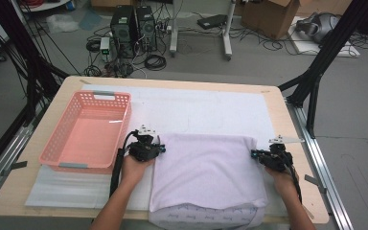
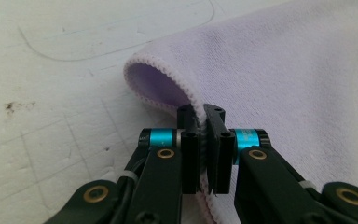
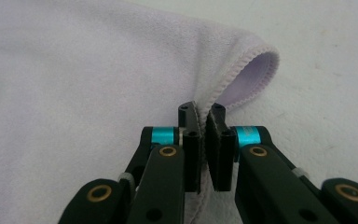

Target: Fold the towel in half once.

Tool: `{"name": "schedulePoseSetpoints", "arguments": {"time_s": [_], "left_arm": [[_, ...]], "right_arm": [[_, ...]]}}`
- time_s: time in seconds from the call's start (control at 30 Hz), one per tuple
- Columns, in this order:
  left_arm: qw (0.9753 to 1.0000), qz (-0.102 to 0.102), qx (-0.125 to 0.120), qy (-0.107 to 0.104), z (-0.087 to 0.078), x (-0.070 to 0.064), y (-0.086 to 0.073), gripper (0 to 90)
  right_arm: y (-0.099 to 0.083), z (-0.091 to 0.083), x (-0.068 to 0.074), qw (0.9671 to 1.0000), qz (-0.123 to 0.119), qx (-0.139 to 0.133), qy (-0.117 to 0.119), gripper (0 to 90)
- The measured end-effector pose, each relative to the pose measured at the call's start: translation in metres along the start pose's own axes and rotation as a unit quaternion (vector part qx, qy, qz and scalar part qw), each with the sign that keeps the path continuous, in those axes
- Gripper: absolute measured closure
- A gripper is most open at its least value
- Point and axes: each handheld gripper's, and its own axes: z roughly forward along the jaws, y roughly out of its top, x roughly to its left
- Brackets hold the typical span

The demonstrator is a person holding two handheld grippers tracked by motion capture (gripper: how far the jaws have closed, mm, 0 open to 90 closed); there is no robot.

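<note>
Partly hidden, the near edge of the lilac towel (image 1: 206, 167) hangs over the table's front edge, and the high view cuts it off at the bottom; a patterned white layer shows beneath it there, too small to identify. One towel lies on the white mat (image 1: 196, 110), folded so its far edge forms a soft fold across the table's middle. Two grippers hold it, one at each far corner. The left gripper (image 1: 159, 148) sits at the towel's left corner, with the person's left hand (image 1: 133, 168) behind it; in the left gripper view its two black jaws are pressed together on the stitched hem (image 2: 193, 100), which curls open beside them to show the towel's inner side. The right gripper (image 1: 255, 154) sits at the right corner, the right hand (image 1: 281, 173) behind it; the right gripper view shows its jaws likewise clamped on the hem, the fabric looping open just past them. How many layers each pair pinches cannot be told. One pink basket (image 1: 62, 148) stands left of the towel, just beside the left gripper. Both forearms run out of frame at the bottom.
</note>
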Motion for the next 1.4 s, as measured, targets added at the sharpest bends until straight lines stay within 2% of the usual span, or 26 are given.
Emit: {"name": "schedulePoseSetpoints", "arguments": {"time_s": [0.07,0.2,0.27,0.37,0.43,0.47,0.57,0.63,0.8,0.93,1.0,1.07,1.1,1.17,1.3,1.37,1.4], "left_arm": [[0.9999,-0.006,-0.008,0.008,0.000,0.001,0.001,85.6],[0.9986,-0.040,-0.035,-0.001,-0.003,0.004,0.005,85.7],[0.9990,-0.032,-0.031,0.000,-0.004,0.005,0.010,85.7],[0.9984,-0.029,-0.049,0.001,-0.007,0.004,0.023,85.6],[0.9982,-0.029,-0.053,0.002,-0.007,0.005,0.032,85.6],[0.9977,-0.029,-0.060,0.005,-0.007,0.006,0.035,85.6],[0.9977,-0.031,-0.059,0.014,-0.003,0.013,0.046,85.6],[0.9971,-0.034,-0.066,0.017,0.001,0.018,0.053,85.6],[0.9957,-0.051,-0.072,0.026,0.013,0.033,0.067,85.5],[0.9956,-0.054,-0.069,0.034,0.024,0.042,0.078,85.5],[0.9957,-0.052,-0.068,0.035,0.028,0.046,0.085,85.5],[0.9933,-0.061,-0.090,0.039,0.030,0.049,0.087,85.5],[0.9930,-0.066,-0.090,0.039,0.031,0.052,0.089,85.4],[0.9944,-0.060,-0.078,0.040,0.034,0.055,0.092,85.4],[0.9937,-0.056,-0.091,0.034,0.035,0.056,0.095,85.1],[0.9935,-0.054,-0.094,0.033,0.036,0.056,0.094,79.6],[0.9935,-0.057,-0.093,0.031,0.035,0.056,0.093,70.1]], "right_arm": [[0.001,-0.001,0.001,0.9999,-0.008,-0.004,-0.005,86.2],[0.004,-0.007,-0.001,0.9994,-0.003,-0.032,-0.011,86.4],[0.007,-0.009,-0.003,0.9991,-0.002,-0.041,-0.011,86.4],[0.012,-0.010,-0.003,0.9985,-0.005,-0.054,-0.013,86.4],[0.018,-0.010,-0.005,0.9979,-0.003,-0.062,-0.018,86.5],[0.021,-0.010,-0.006,0.9976,-0.005,-0.066,-0.020,86.4],[0.033,-0.008,-0.009,0.9967,-0.005,-0.077,-0.025,86.4],[0.041,-0.006,-0.012,0.9962,-0.005,-0.082,-0.029,86.4],[0.062,0.007,-0.022,0.9959,-0.004,-0.082,-0.037,86.2],[0.078,0.021,-0.029,0.9956,-0.013,-0.080,-0.047,86.2],[0.086,0.028,-0.032,0.9960,-0.010,-0.073,-0.050,86.2],[0.092,0.033,-0.036,0.9956,-0.007,-0.077,-0.053,86.2],[0.094,0.034,-0.037,0.9954,-0.005,-0.079,-0.053,86.2],[0.099,0.038,-0.040,0.9952,-0.003,-0.082,-0.053,86.2],[0.104,0.043,-0.041,0.9955,-0.005,-0.076,-0.057,86.0],[0.104,0.046,-0.041,0.9952,-0.006,-0.076,-0.061,83.7],[0.104,0.047,-0.039,0.9951,-0.006,-0.074,-0.066,80.4]]}}
